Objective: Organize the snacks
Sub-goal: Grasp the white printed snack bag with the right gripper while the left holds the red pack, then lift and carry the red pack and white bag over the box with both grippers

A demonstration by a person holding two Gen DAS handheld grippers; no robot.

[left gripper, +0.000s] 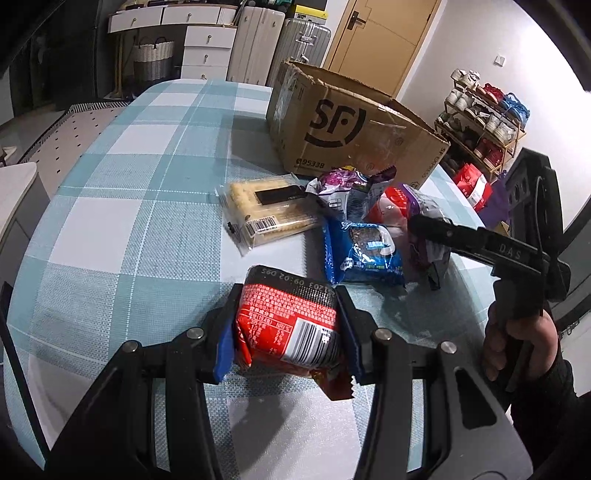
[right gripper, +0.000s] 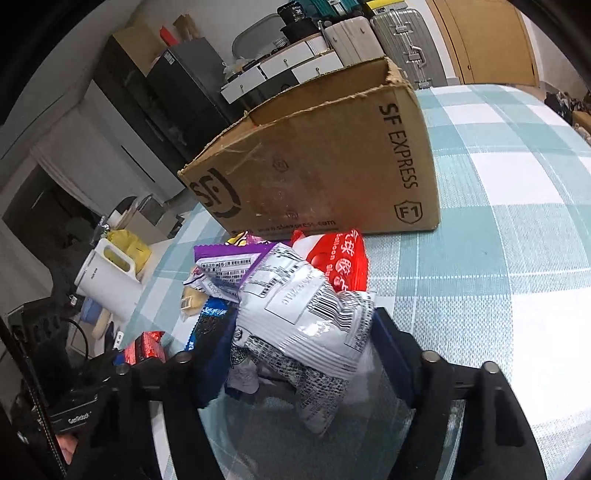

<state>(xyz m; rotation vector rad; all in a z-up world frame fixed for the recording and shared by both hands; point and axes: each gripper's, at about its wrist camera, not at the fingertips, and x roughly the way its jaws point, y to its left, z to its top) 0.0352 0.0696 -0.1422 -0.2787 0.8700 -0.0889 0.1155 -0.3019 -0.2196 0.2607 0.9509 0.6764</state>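
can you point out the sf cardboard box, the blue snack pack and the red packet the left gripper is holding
sf cardboard box (left gripper: 354, 147): left wrist view, on its printed side wall.
blue snack pack (left gripper: 364, 254): left wrist view, middle of its front.
red packet (left gripper: 291, 325): left wrist view, on its label face between the fingers.

Dim indoor light (heavy fisheye warping, dark corners)

Beyond the checked tablecloth (left gripper: 122, 177) stand white drawers (left gripper: 207, 48); suitcases (left gripper: 303, 44) beside them; a wooden door (left gripper: 384, 33) further right.
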